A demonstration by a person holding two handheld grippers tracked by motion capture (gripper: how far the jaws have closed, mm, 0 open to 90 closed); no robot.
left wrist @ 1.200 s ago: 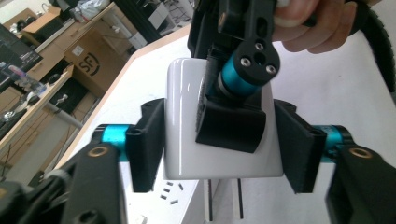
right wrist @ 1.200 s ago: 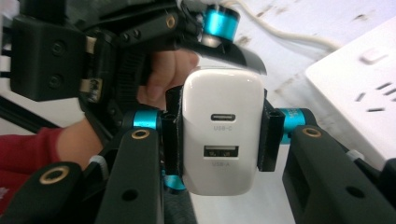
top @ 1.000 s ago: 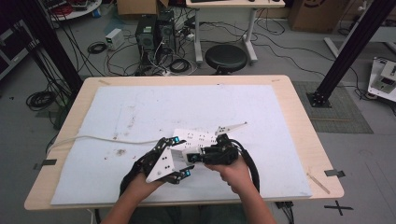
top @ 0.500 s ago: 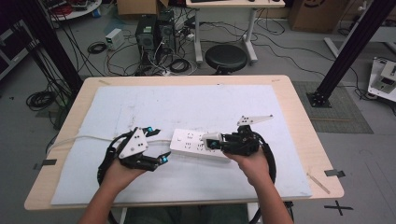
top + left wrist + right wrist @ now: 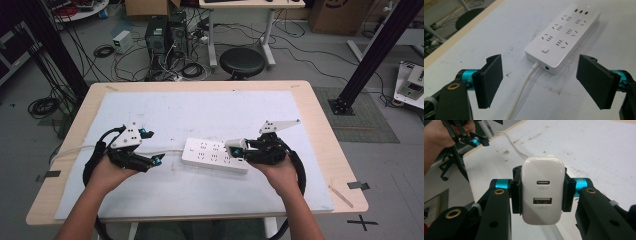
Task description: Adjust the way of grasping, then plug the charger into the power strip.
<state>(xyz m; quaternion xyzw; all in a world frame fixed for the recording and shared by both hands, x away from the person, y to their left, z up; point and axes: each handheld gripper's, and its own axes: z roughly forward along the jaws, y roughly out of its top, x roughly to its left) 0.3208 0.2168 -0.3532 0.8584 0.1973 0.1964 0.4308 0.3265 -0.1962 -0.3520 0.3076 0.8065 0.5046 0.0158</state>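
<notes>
right gripper clamps a white usb charger over the power strip — left gripper gapes wide, empty.

Left tongs wide apart w/ power strip ahead

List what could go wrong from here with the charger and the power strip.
1. The right gripper clamps the charger only by its two sides, so a push into a socket might tilt or slip it.
2. The left gripper is open and apart from the power strip, which lies free on the table; it could slide when pressed.
3. The strip's cable runs between the left jaws and could snag.
</notes>
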